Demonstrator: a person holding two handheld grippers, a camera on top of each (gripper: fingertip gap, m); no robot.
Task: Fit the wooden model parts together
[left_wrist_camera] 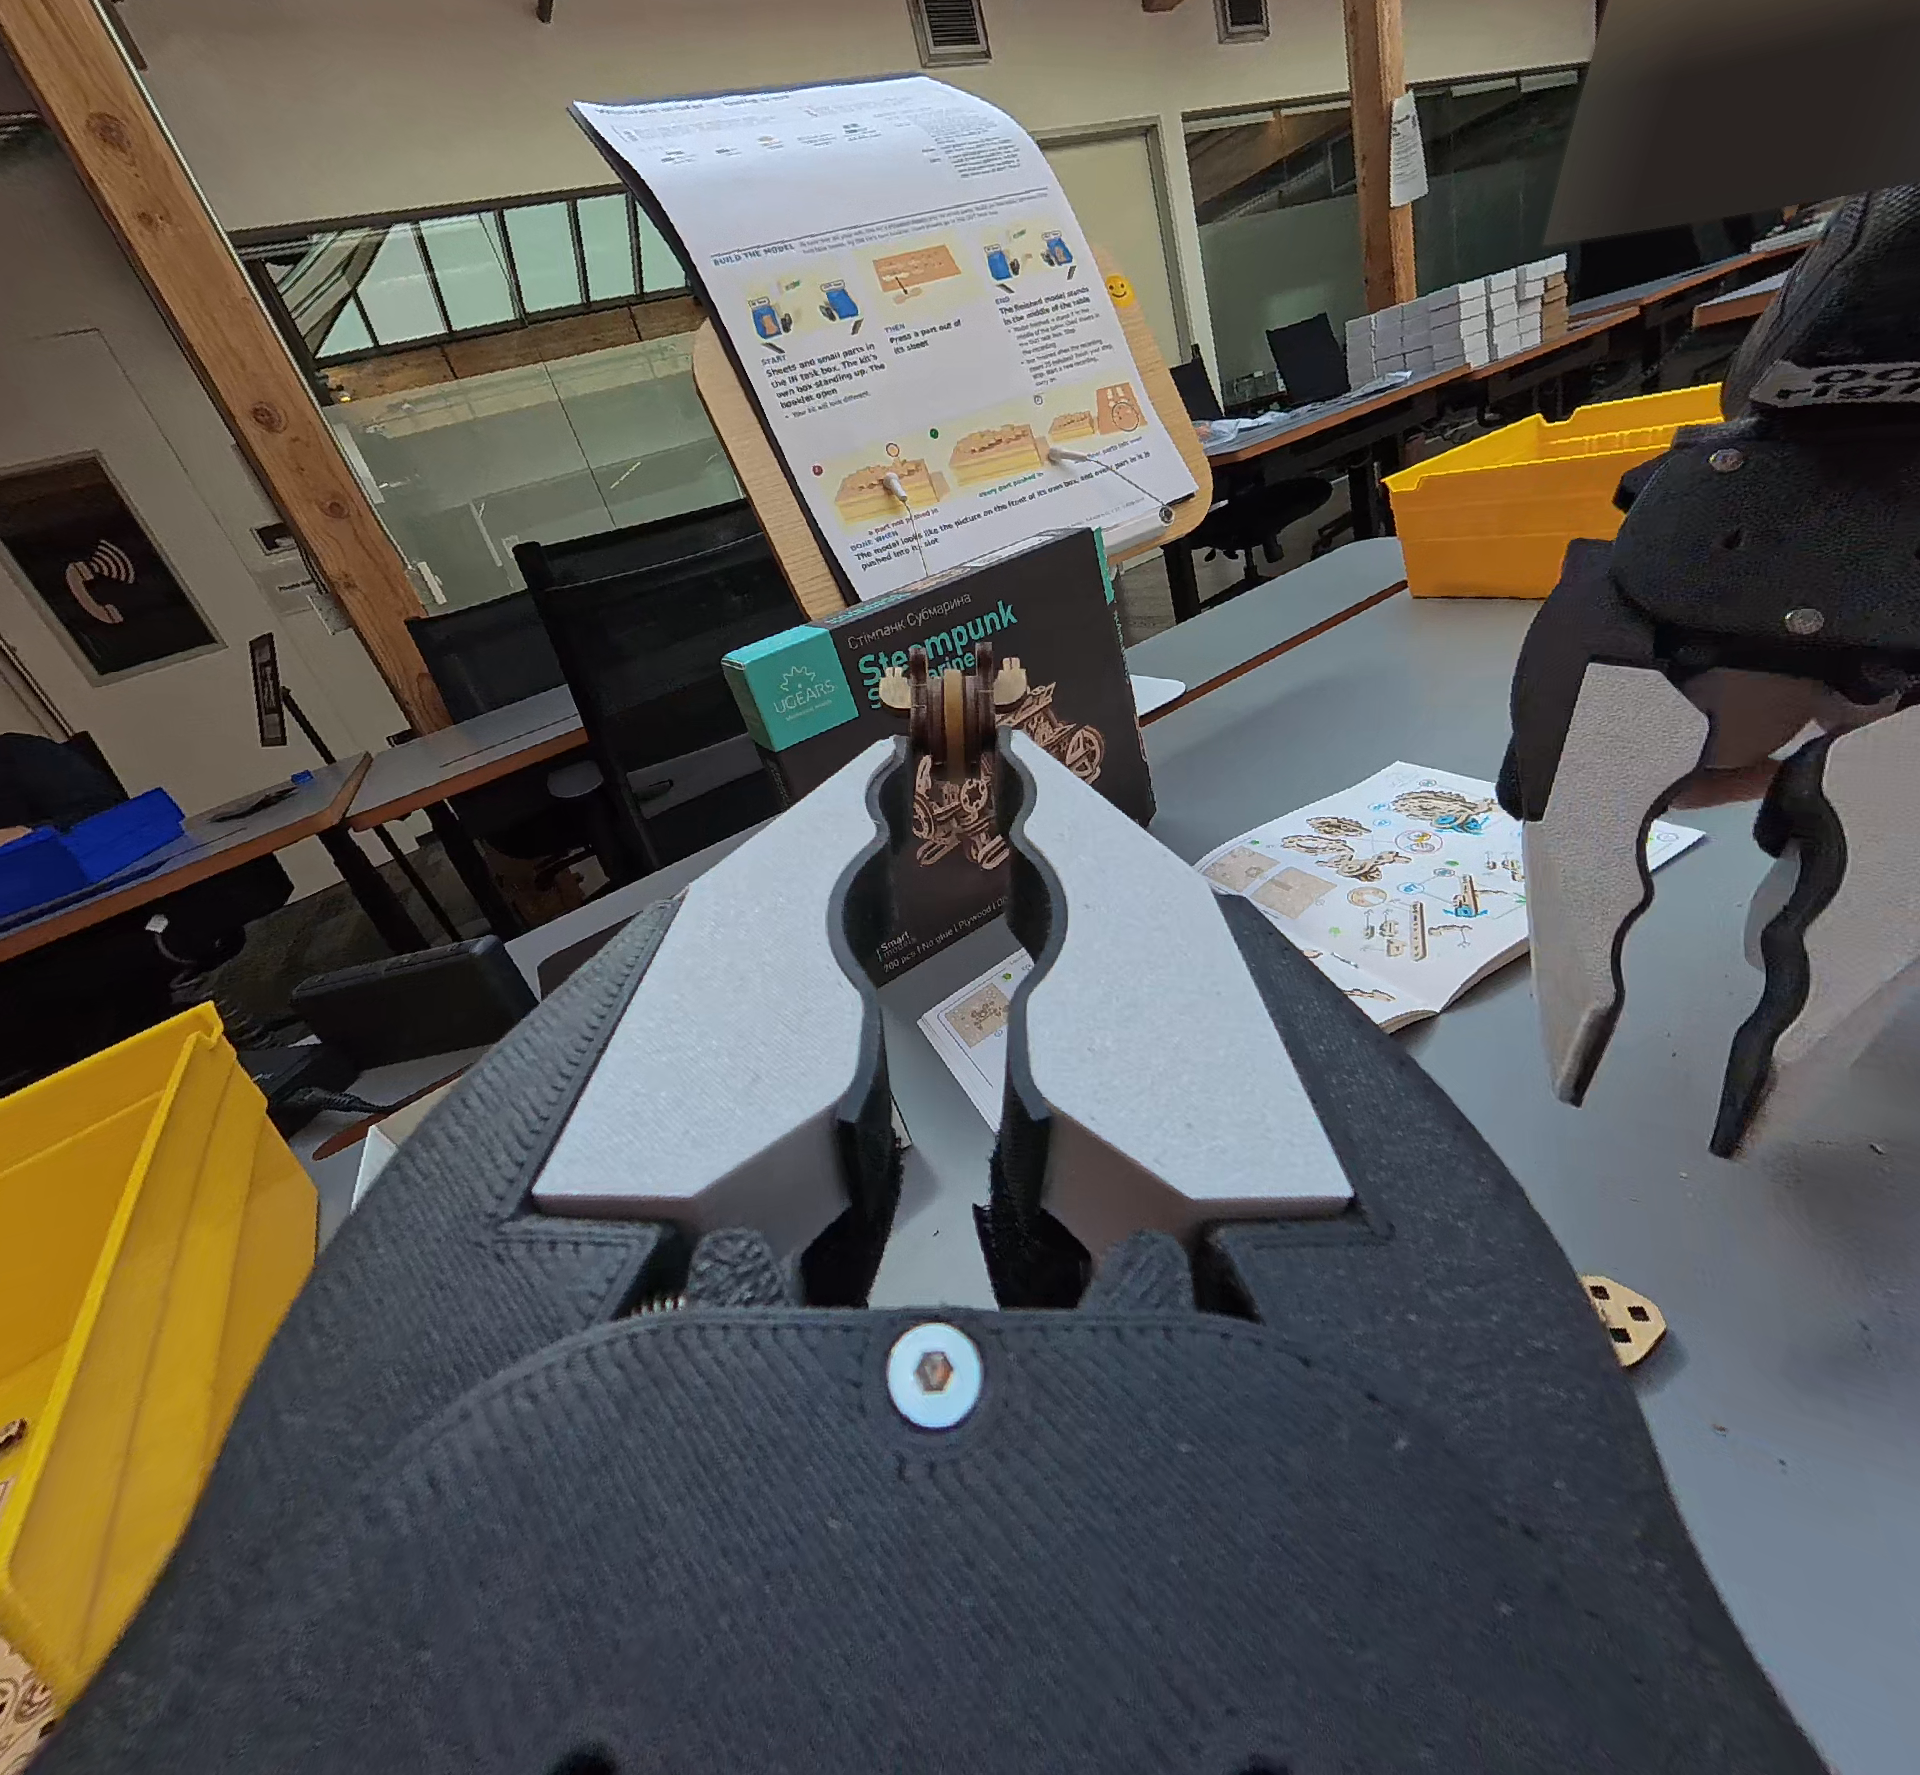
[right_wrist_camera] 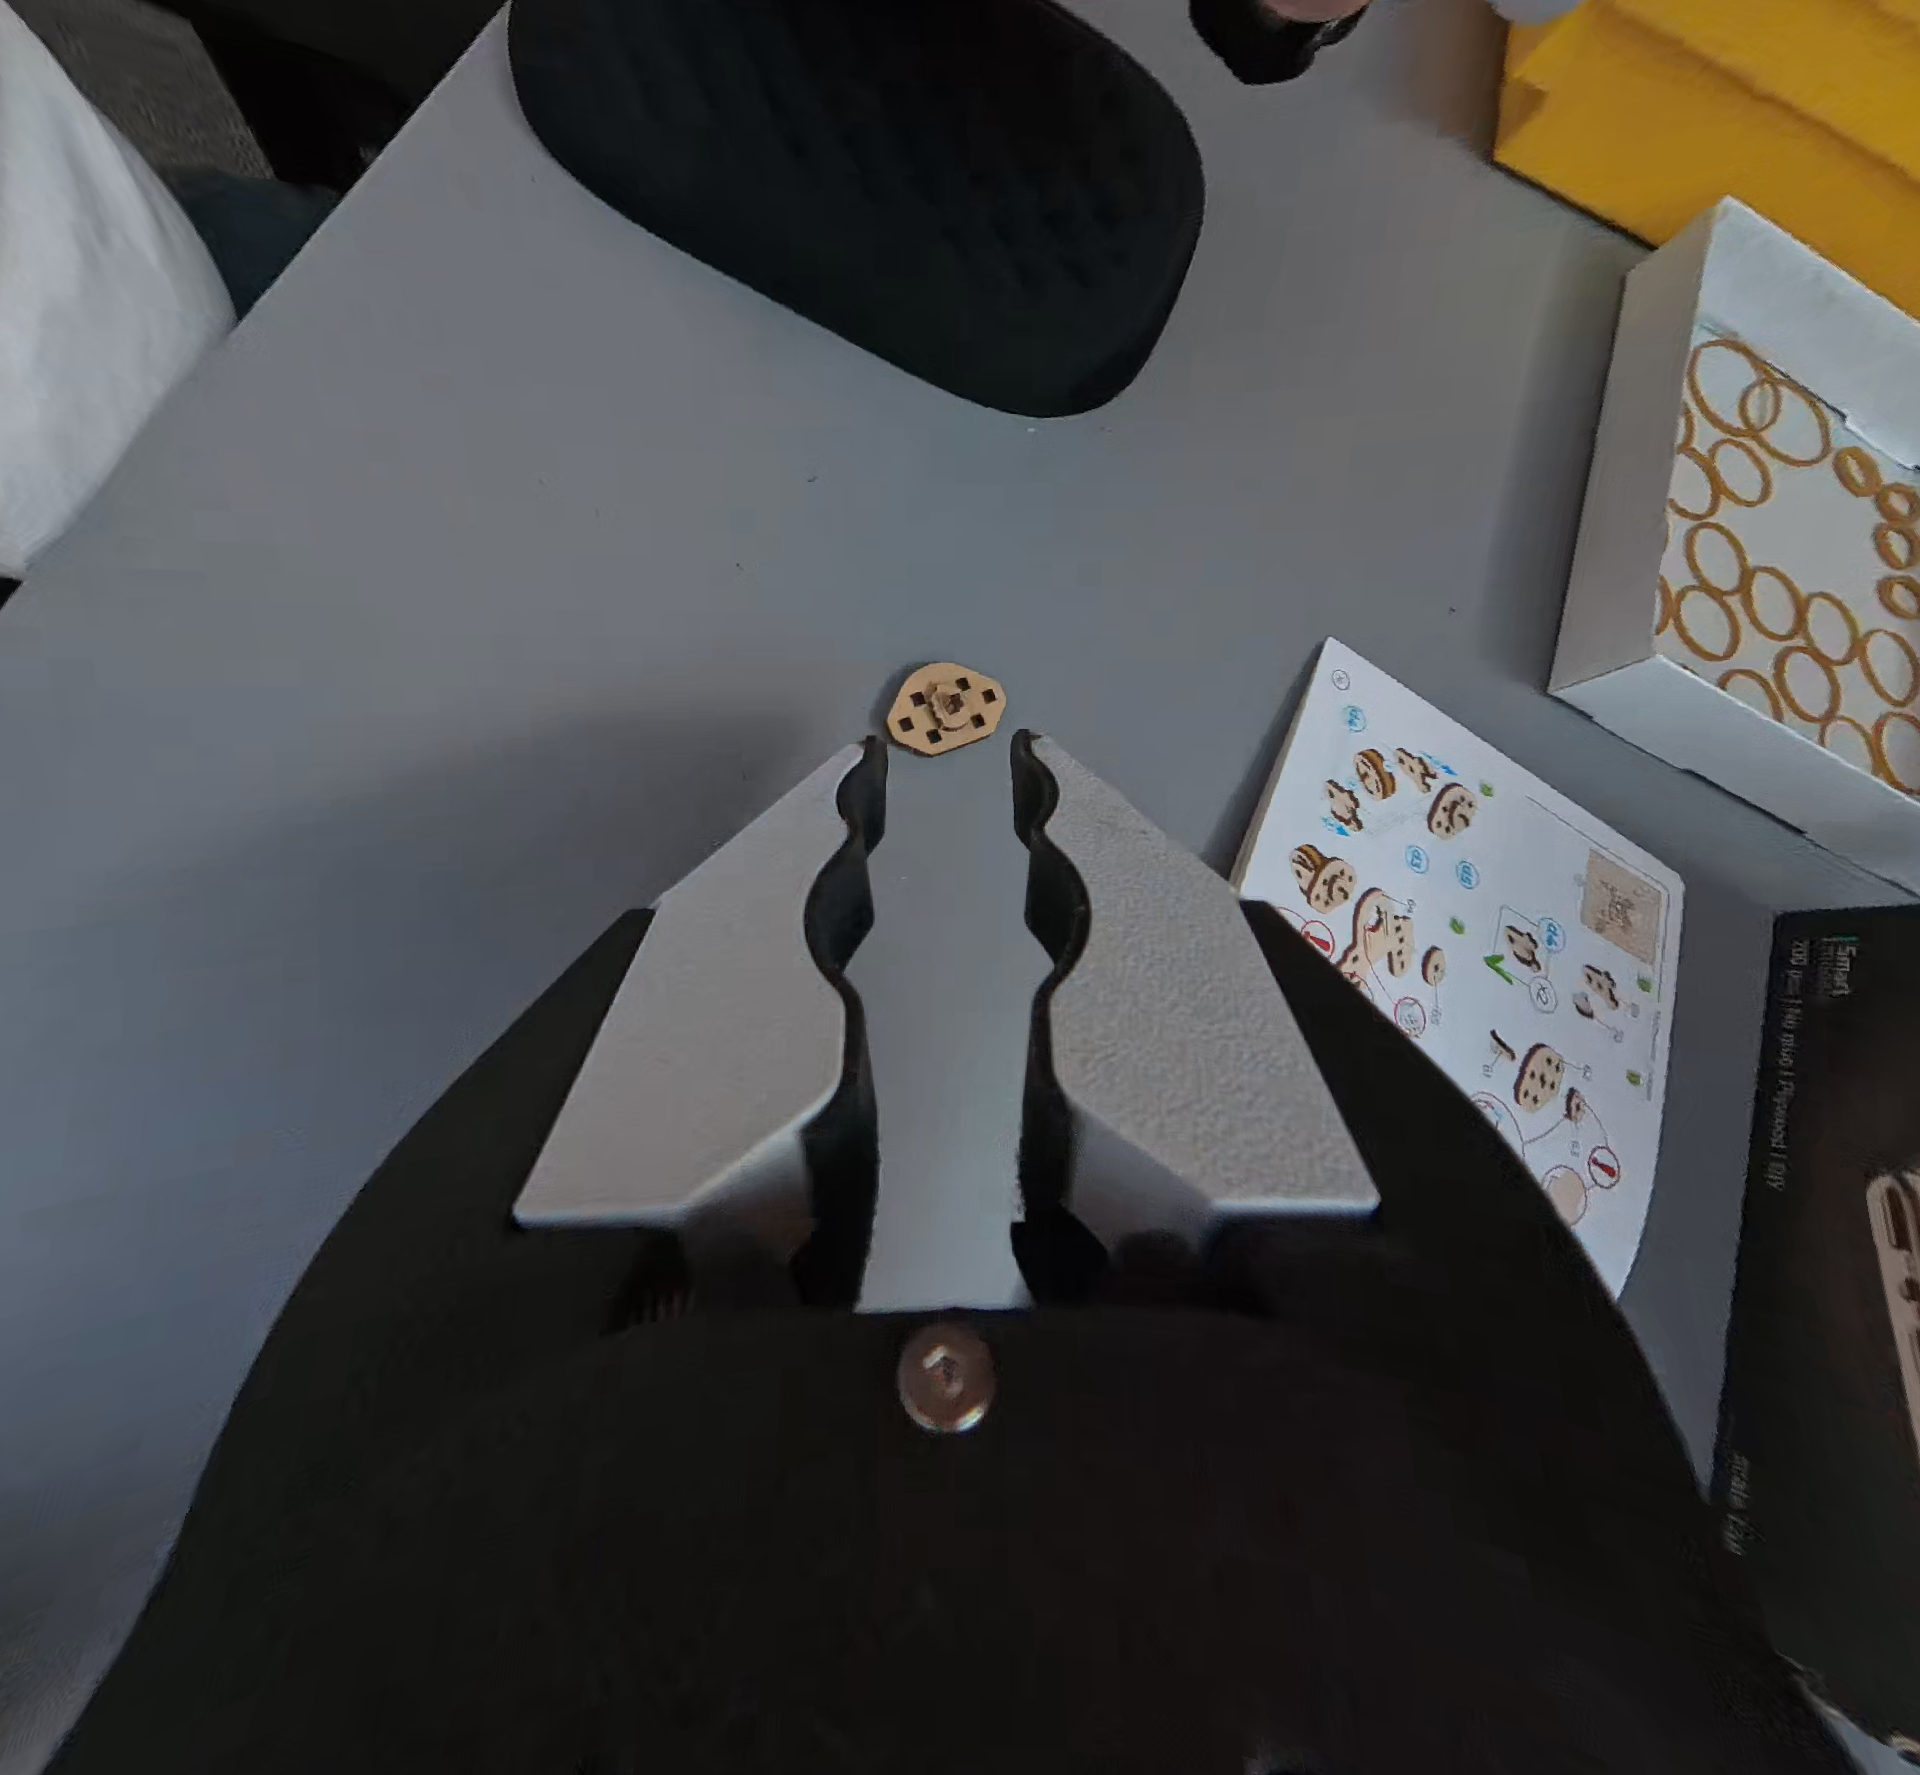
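My left gripper (left_wrist_camera: 951, 738) is shut on a small wooden sub-assembly (left_wrist_camera: 951, 702), held upright at the fingertips above the grey table. My right gripper (right_wrist_camera: 948, 738) is open and empty, pointing down at the table. A flat rounded wooden plate with square holes (right_wrist_camera: 945, 709) lies on the table just beyond its fingertips. The same plate shows in the left wrist view (left_wrist_camera: 1623, 1318) at the right, below the right gripper (left_wrist_camera: 1652, 1117), which hangs open above the table.
An open instruction booklet (right_wrist_camera: 1475, 946) and the dark kit box (left_wrist_camera: 935, 686) lie to the right. A white box with rubber bands (right_wrist_camera: 1766, 520) and yellow bins (left_wrist_camera: 114, 1258) stand at the sides. A sheet on a stand (left_wrist_camera: 914, 312) rises behind the box. Spacing between my two grippers at the tips: around 15 centimetres.
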